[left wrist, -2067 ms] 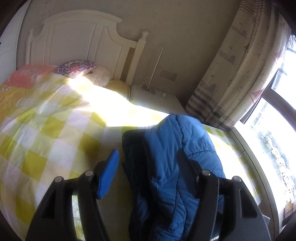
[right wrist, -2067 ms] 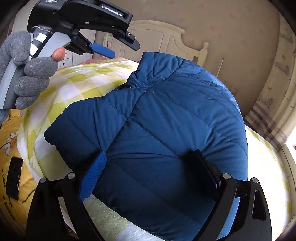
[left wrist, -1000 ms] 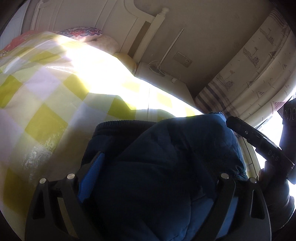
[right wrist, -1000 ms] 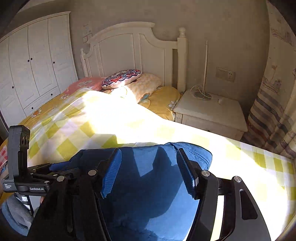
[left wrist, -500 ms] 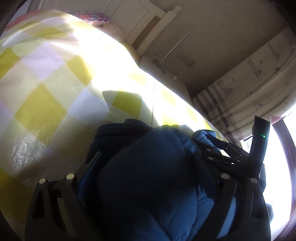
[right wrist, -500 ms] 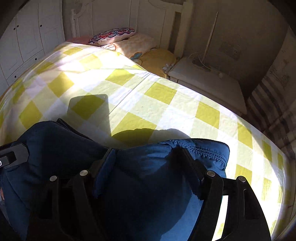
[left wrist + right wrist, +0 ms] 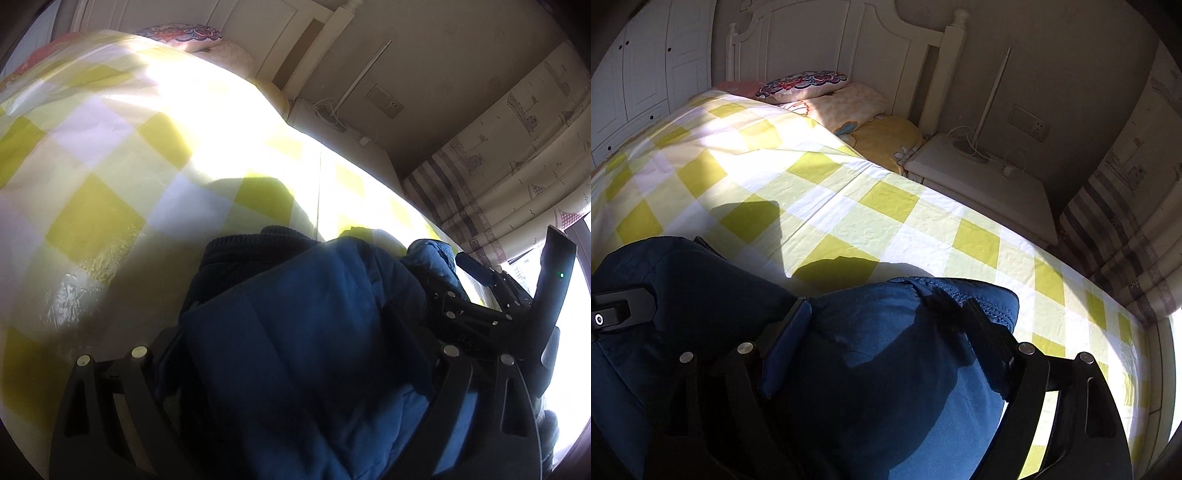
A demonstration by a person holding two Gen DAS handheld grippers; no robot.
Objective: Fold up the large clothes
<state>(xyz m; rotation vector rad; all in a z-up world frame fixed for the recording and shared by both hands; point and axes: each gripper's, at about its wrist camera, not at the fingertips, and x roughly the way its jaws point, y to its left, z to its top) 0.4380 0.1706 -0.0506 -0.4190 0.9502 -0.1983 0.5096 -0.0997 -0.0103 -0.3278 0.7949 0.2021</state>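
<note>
Mostly bed: yellow-and-white checked bedspread (image 7: 886, 206), sunlit across the middle and washed out to glare in the left wrist view, with hard dark shadows thrown just beyond the garment. At the head, white panelled headboard (image 7: 871, 48); against it a patterned cushion (image 7: 805, 83) on top of a peach pillow (image 7: 849, 107), a yellow pillow (image 7: 886, 140) just beside. White wardrobe doors (image 7: 639, 74) along the far left wall. Beside the bed, white nightstand (image 7: 990, 177) bearing a slim white lamp (image 7: 990, 99) and a loose cable; wall socket (image 7: 1030, 125) above it. Printed curtain (image 7: 517, 155) with striped hem down the right, bright window glare at the edge.

Blue puffer jacket (image 7: 886, 369) bunched on the near part of the bedspread, dark ribbed hem (image 7: 255, 243) turned toward the headboard. Right gripper (image 7: 886, 332) opening, jaws spread wide, a padded fold of the jacket between them, blue pad (image 7: 786, 347) lying against the fabric. Left gripper (image 7: 295, 350) spread wide over the jacket's bulk; pads hidden by the fabric, so pressing or merely straddling could not be told. Both grippers close together over the same garment.
</note>
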